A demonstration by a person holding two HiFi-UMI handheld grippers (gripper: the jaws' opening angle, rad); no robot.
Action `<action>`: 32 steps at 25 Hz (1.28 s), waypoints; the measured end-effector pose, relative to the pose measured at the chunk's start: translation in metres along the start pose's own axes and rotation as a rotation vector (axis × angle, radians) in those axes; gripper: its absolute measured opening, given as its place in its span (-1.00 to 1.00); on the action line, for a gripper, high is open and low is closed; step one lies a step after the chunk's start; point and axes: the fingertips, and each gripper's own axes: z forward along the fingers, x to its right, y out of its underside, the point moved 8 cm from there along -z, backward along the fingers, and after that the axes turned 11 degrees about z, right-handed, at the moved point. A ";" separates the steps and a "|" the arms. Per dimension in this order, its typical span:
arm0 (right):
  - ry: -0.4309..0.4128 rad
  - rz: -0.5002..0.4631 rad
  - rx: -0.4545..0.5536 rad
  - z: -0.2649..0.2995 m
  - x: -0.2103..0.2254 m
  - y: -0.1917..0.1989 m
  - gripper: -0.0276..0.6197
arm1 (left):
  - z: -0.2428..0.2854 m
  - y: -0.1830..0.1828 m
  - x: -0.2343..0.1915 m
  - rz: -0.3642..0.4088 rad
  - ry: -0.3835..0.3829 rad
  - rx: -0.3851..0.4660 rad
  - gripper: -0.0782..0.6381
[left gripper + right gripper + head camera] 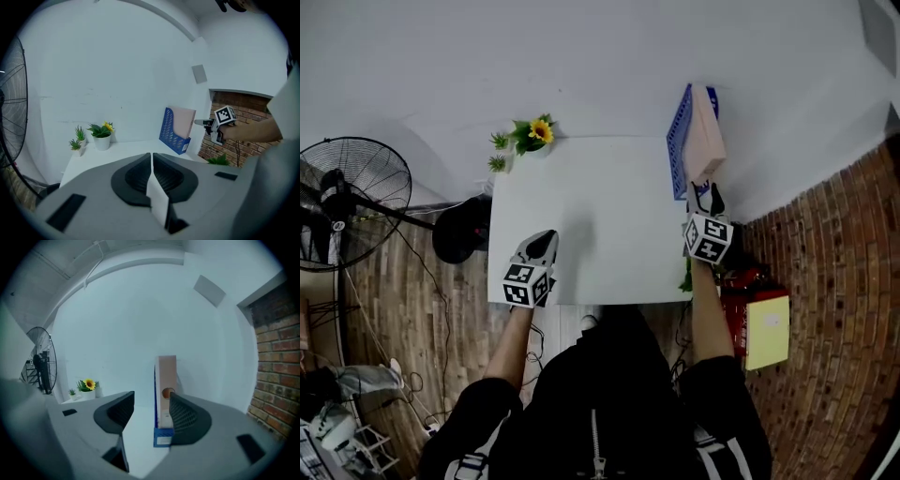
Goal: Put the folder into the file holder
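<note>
Nearest, the left gripper's (542, 246) ribbed black jaws meet flat and empty over the smooth white table (591, 216). The right gripper's (705, 195) jaws stand apart, gripping nothing, near the slim pink folder (705, 131), which stands upright inside the slatted blue file holder (678, 141) at the far right corner.

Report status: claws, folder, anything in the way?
Left claw shut, empty, over the table's near edge. Right claw open, just short of the folder. Folder upright in the holder. Nothing blocking.

pink folder (706, 131) upright in blue holder (677, 142)
</note>
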 end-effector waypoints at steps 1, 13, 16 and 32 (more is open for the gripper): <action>-0.005 0.006 -0.009 -0.008 -0.005 0.001 -0.19 | -0.005 0.000 0.000 0.003 0.002 0.009 -0.69; -0.041 0.022 -0.032 -0.105 -0.051 0.017 -0.74 | -0.045 -0.010 0.005 0.043 0.012 0.124 -0.69; -0.083 0.013 -0.006 -0.125 -0.064 0.014 -0.83 | -0.052 -0.018 0.009 0.063 0.017 0.146 -0.69; -0.185 0.006 0.114 -0.185 -0.098 0.008 -0.89 | -0.081 -0.032 0.012 0.136 0.007 0.179 -0.69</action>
